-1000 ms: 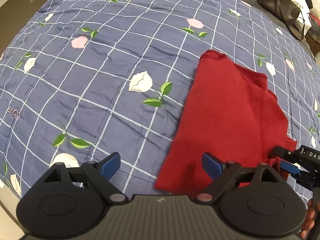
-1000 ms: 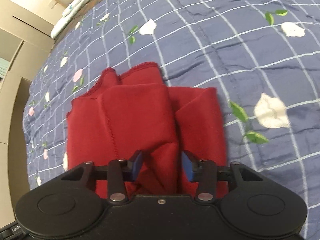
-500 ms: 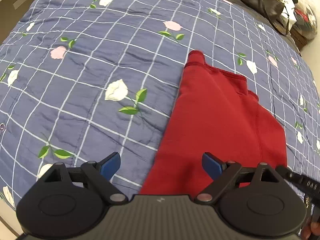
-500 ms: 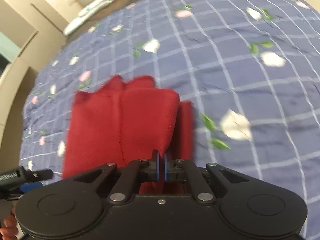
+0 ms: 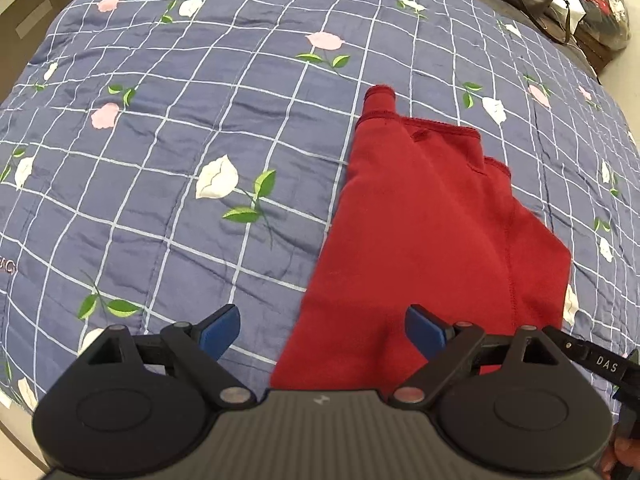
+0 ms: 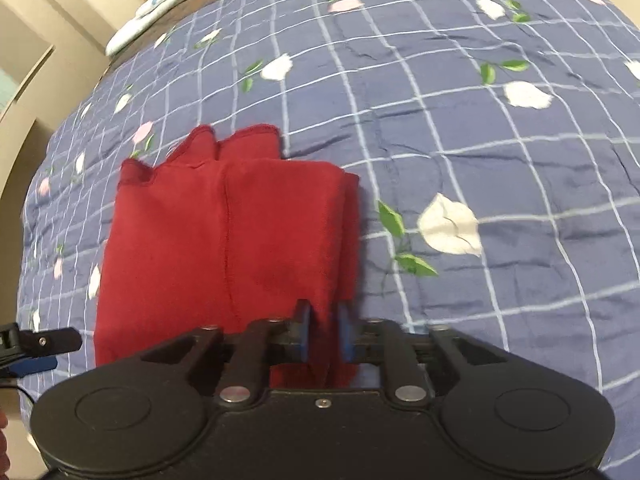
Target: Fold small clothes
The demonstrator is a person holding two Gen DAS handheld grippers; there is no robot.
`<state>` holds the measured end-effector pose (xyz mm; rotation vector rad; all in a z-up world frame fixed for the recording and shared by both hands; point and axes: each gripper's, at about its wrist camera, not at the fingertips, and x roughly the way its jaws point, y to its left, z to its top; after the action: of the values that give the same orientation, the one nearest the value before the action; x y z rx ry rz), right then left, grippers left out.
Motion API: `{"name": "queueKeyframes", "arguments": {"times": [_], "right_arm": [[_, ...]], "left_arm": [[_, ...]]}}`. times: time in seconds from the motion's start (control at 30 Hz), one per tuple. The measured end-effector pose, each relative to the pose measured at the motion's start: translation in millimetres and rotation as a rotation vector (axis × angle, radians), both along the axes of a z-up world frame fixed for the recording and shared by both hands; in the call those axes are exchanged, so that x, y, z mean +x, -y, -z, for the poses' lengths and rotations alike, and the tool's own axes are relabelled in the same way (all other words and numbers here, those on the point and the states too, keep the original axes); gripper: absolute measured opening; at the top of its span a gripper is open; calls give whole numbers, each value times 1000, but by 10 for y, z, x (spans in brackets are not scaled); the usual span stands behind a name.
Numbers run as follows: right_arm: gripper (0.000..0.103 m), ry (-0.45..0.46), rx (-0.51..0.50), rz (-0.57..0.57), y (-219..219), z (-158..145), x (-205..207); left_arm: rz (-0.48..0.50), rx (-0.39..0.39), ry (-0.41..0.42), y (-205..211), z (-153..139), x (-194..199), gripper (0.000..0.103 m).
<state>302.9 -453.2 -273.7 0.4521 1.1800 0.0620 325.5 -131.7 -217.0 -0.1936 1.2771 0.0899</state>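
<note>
Half a second ago clamped tight on a fold of the red garment (image 6: 224, 248), right tongs (image 6: 323, 334) now parted slightly, cloth between the pads but seemingly let go. Lying folded lengthwise on the blue flowered quilt (image 5: 168, 152), right side doubled over. Left tongs (image 5: 322, 330) wide open, empty, hovering over the near left edge; probably ready for a crosswise fold.

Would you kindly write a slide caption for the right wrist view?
Right hand-held gripper nearly closed around the near edge of a folded red garment on a blue floral quilt.
</note>
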Motion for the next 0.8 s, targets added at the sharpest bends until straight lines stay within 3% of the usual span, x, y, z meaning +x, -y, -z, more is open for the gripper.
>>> {"name": "queueKeyframes", "arguments": {"times": [0.17, 0.37, 0.47, 0.73, 0.8], "right_arm": [[67, 25, 69, 79, 44, -41, -194], [92, 11, -15, 31, -120, -50, -173], [100, 7, -51, 28, -167, -26, -180], [102, -83, -157, 57, -67, 121, -231], [102, -100, -145, 60, -11, 164, -264]], "left_arm": [[30, 12, 8, 29, -64, -34, 95], [60, 28, 9, 87, -88, -41, 99], [75, 39, 3, 108, -84, -42, 99], [82, 59, 1, 125, -79, -57, 100], [79, 59, -1, 118, -74, -61, 100]]}}
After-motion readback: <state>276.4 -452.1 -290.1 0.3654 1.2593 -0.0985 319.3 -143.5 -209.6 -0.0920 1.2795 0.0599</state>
